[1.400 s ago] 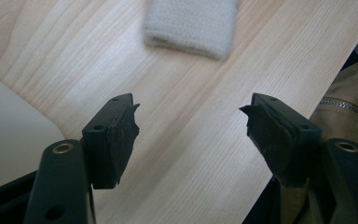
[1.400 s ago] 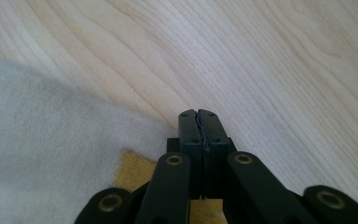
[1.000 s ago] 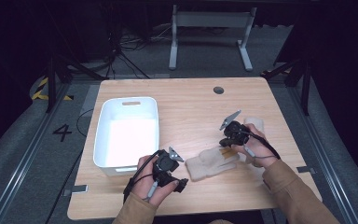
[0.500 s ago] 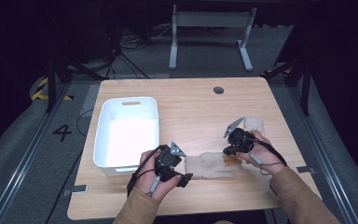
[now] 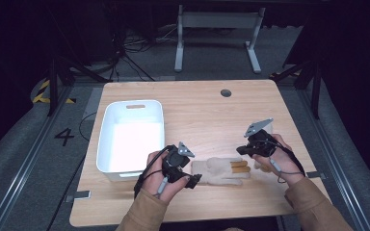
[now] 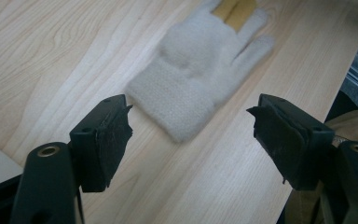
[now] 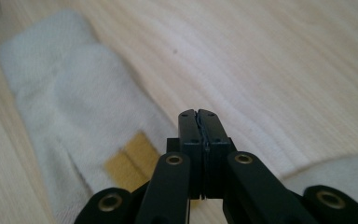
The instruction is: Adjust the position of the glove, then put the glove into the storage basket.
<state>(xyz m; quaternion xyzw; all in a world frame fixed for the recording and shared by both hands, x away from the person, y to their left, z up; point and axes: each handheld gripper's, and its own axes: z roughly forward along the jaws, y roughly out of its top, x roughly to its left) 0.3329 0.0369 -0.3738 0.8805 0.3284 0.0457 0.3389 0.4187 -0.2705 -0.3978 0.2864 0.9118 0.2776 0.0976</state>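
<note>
Glove (image 5: 219, 171) flat on table (image 5: 197, 110), hand-held grippers flanking

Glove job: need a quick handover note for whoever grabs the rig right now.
Left gripper: jaws open, nothing between them, aimed at the cuff end of the white glove.
Right gripper: jaws shut, empty, over the glove's finger end with its yellow patches.
Glove lies flat on the table, beside the white bin.
Done: glove laid out.
Left, likely: grip the glove and put it in the bin.
</note>
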